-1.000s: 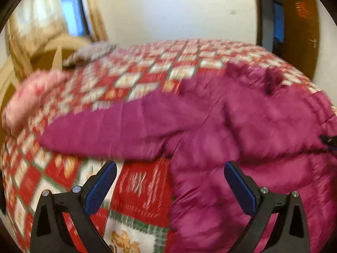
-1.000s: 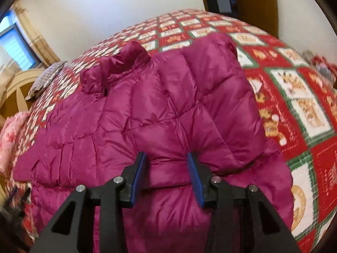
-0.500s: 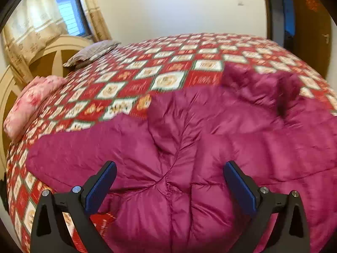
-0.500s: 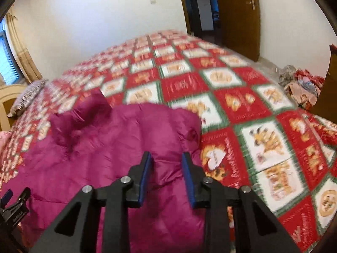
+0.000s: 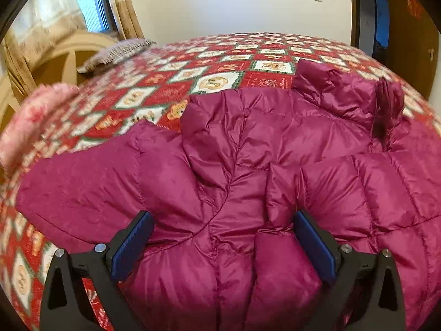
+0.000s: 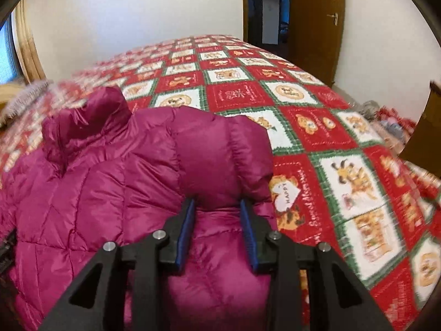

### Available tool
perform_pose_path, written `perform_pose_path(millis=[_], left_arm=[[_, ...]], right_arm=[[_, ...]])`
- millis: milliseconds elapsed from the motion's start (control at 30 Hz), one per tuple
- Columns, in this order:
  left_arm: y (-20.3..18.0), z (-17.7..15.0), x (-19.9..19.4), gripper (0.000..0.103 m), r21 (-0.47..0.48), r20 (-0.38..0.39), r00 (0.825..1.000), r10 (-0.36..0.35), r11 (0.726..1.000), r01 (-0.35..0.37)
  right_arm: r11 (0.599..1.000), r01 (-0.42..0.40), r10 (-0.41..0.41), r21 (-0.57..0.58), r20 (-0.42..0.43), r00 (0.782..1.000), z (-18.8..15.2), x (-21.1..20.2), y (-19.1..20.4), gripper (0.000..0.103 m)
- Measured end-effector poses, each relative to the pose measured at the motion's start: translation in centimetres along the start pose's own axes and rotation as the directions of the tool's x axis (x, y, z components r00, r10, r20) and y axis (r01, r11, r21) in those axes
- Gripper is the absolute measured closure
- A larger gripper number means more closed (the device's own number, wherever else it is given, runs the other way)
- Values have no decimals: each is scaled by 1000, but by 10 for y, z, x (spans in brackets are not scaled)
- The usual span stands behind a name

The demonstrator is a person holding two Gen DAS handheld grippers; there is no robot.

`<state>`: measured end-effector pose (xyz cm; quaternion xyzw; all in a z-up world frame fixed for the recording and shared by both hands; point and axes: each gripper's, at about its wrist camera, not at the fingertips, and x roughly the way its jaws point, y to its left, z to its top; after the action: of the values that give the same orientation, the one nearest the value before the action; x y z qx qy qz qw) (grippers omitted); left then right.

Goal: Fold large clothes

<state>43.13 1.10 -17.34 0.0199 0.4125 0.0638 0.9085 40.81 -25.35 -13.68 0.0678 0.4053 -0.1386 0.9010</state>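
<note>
A magenta quilted puffer jacket (image 5: 248, 182) lies spread on a bed, its padded collar (image 5: 339, 93) standing up at the far side; one sleeve (image 5: 82, 193) stretches flat toward the left edge in the left wrist view, and in the right wrist view another sleeve (image 6: 220, 149) lies folded over the body of the jacket, its rounded end hanging toward the camera.

The left hand-held gripper (image 5: 223, 244) hangs just above the jacket's body with its blue pads (image 5: 129, 248) spread wide; puffed fabric lies between and beneath them, but neither pad presses on it.

The right hand-held gripper (image 6: 217, 237) has its jaws much closer together and they are opening; the end of the folded sleeve sits between the blue pads (image 6: 186, 231), the fabric bulging above them; whether the pads bite on it cannot be told for sure.

Under the jacket the bed carries a red, white and green patchwork bedspread (image 6: 317, 127) with cartoon bears and lettering; a pink pillow (image 5: 30, 121) and a grey striped cushion (image 5: 115, 52) lie at the head end by a cream headboard (image 5: 55, 63); behind stand a white wall (image 5: 234, 2), a curtained window (image 5: 88, 2) and a brown wooden door (image 6: 317, 16).
</note>
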Motion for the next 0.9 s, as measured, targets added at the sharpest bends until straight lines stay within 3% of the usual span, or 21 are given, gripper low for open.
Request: perform_pose_path(millis=[67, 133, 167, 300, 400, 500, 567, 733, 767, 833, 900], left_arm=[[18, -1, -7, 1, -33, -30, 993, -110, 993, 109], [33, -4, -19, 1, -45, -17, 990, -137, 990, 136], [49, -8, -30, 1, -63, 2, 990, -138, 989, 138], [108, -13, -57, 1, -142, 54, 996, -73, 987, 80], [174, -13, -69, 1, -256, 86, 996, -4, 966, 26], [236, -15, -65, 1, -357, 48, 993, 108, 930, -84], [276, -20, -55, 1, -441, -21, 984, 179, 881, -169], [336, -38, -18, 1, -640, -101, 987, 127, 751, -162], [341, -38, -11, 1, -660, -100, 988, 113, 735, -151], [342, -35, -10, 1, -663, -84, 988, 132, 733, -154], [338, -29, -6, 4, -652, -44, 992, 120, 749, -119]], right_arm=[[1000, -14, 14, -2, 51, 999, 2, -24, 5, 65], [997, -75, 74, 2, 130, 989, -2, -54, 11, 59], [995, -97, 98, -17, 143, 985, -5, -67, 18, 50], [981, -172, 182, -90, 125, 975, -24, -86, 45, 46], [974, -176, 190, -143, 91, 978, -38, -73, 63, 46], [979, -146, 150, -145, 18, 989, -54, -38, 69, 45], [980, -155, 157, -127, 3, 988, -57, -31, 66, 45], [981, -145, 148, -133, 14, 989, -60, -31, 66, 42], [981, -140, 143, -137, 15, 990, -60, -31, 67, 42], [981, -132, 136, -143, 17, 991, -61, -30, 67, 42], [981, -132, 136, -144, 20, 990, -62, -33, 69, 42]])
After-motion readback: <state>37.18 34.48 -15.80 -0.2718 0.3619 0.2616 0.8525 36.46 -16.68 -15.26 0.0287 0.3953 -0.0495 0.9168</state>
